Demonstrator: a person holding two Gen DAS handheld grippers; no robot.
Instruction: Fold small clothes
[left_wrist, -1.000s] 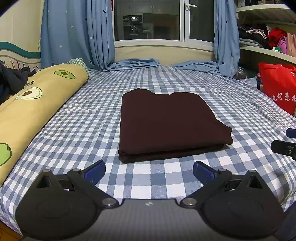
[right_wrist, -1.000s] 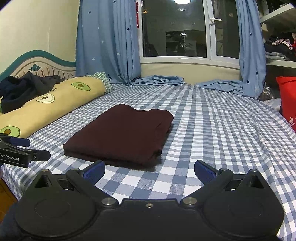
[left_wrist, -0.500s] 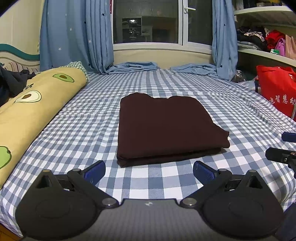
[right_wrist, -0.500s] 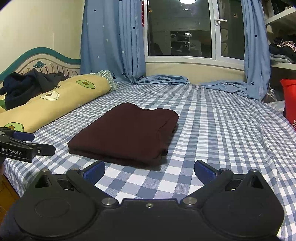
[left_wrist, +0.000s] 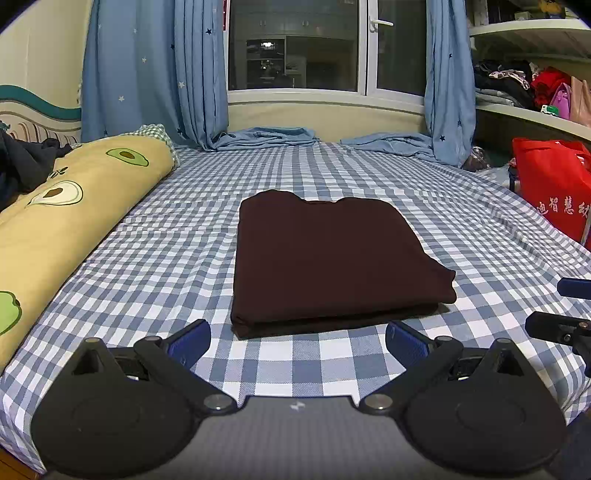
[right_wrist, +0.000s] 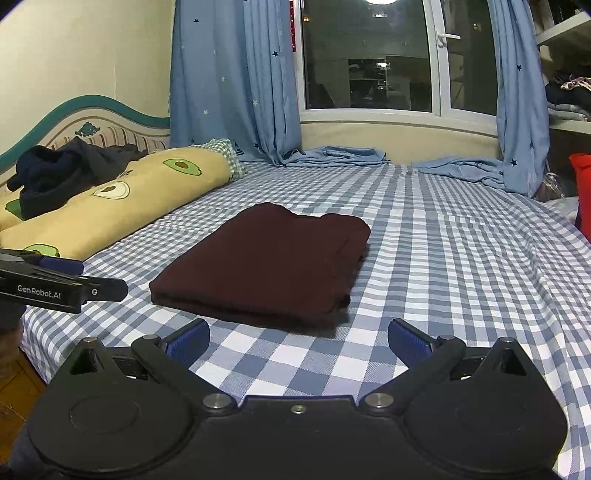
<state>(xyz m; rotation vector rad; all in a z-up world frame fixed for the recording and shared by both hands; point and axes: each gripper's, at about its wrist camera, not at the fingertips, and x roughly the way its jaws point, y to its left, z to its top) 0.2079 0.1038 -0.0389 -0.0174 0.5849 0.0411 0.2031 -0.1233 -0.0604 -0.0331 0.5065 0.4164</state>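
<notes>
Fingertips of the left gripper (left_wrist: 297, 341) stand spread and empty, the folded maroon garment (left_wrist: 332, 258) lying dead ahead, long axis running away. Right gripper (right_wrist: 298, 338), likewise spread and empty, sees the garment (right_wrist: 269, 262) ahead-left, slightly farther.

- My left gripper (left_wrist: 297, 341) is matte black, with two round pivot housings, silver screws and blue finger pads (left_wrist: 188, 341).
- My right gripper (right_wrist: 298, 338) matches it.
- White "GenRobot.AI" lettering marks the left gripper's side.
</notes>
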